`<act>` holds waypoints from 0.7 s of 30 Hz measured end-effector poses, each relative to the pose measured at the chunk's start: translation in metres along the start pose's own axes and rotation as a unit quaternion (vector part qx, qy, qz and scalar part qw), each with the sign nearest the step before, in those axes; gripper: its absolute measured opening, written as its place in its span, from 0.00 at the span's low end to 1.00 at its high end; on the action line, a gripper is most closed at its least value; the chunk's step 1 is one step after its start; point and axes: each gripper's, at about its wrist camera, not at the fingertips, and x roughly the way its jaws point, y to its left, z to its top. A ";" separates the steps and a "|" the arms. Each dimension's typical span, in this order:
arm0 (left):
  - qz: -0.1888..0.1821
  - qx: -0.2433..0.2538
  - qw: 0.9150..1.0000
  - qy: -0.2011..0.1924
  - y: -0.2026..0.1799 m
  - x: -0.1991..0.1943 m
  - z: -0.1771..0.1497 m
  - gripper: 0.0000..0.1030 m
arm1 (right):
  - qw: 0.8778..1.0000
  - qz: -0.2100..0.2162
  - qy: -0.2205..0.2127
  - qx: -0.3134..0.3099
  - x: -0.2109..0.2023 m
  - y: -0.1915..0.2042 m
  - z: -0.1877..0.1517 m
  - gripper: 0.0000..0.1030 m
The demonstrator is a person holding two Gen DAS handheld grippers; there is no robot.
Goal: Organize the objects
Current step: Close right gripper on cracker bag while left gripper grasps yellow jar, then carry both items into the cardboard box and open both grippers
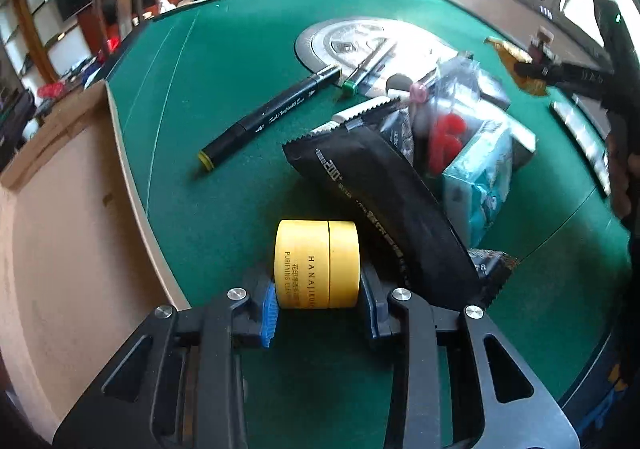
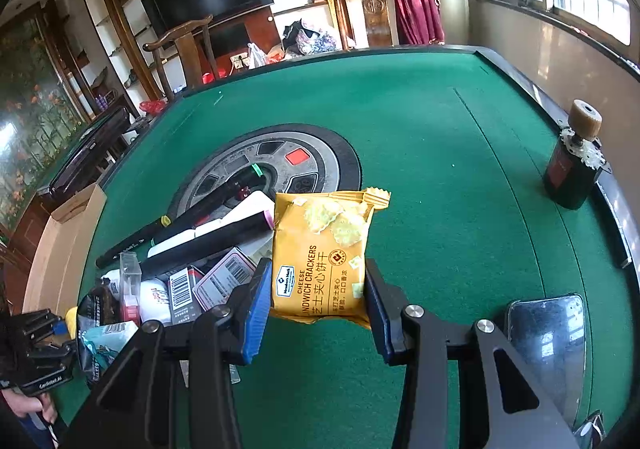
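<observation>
Left tongs (image 1: 318, 303) are narrowed around the yellow jar (image 1: 316, 263), which lies on its side on the green desk (image 1: 224, 61); the blue pads (image 1: 267, 315) sit at its two flat ends, the left one looking to be in contact, the right one hard to judge, so a firm grip is not confirmed. Right tongs (image 2: 316, 303) hold the cracker packet (image 2: 324, 253) by its side edges, lifted clear of the felt. The black pouch (image 1: 384, 205) leans out of the clutter pile just beside the jar, its lower edge near the right pad. Risks, as judged from here: the jar is smooth and round — if the pads bite off-centre it may pivot or roll out on lifting. The pouch could snag on the finger and drag with it. The packet is soft; a crumpling hold may let it slip — or crush the crackers.
</observation>
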 end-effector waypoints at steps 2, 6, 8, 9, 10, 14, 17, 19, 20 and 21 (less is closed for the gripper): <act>-0.004 -0.020 1.000 -0.011 0.002 -0.006 -0.003 0.31 | 1.000 0.003 -0.003 -0.001 -0.002 0.002 0.000 0.43; -0.011 -0.047 0.998 -0.043 0.003 -0.024 -0.006 0.31 | 1.000 0.009 -0.013 -0.005 -0.006 0.005 0.000 0.43; -0.015 -0.049 0.997 -0.054 0.004 -0.032 -0.005 0.31 | 1.000 0.015 -0.019 -0.005 -0.009 0.007 -0.001 0.43; -0.014 -0.049 0.997 -0.060 0.005 -0.036 -0.005 0.31 | 1.000 0.018 -0.022 -0.004 -0.011 0.008 -0.001 0.43; -0.016 -0.051 0.996 -0.065 0.006 -0.041 -0.004 0.31 | 0.999 0.022 -0.026 -0.001 -0.015 0.011 -0.002 0.43; -0.018 -0.065 0.995 -0.079 0.017 -0.054 -0.006 0.31 | 0.998 0.036 -0.043 -0.006 -0.029 0.027 -0.007 0.43; -0.016 -0.082 0.992 -0.090 0.031 -0.065 -0.011 0.31 | 0.997 0.053 -0.057 -0.018 -0.040 0.050 -0.014 0.43; -0.011 -0.095 0.991 -0.098 0.043 -0.073 -0.014 0.31 | 0.995 0.075 -0.054 -0.027 -0.043 0.068 -0.018 0.43; -0.008 -0.100 0.990 -0.101 0.048 -0.076 -0.017 0.31 | 0.994 0.088 -0.051 -0.032 -0.043 0.081 -0.020 0.43; -0.004 -0.106 0.989 -0.104 0.054 -0.080 -0.019 0.31 | 0.993 0.099 -0.046 -0.041 -0.043 0.092 -0.021 0.43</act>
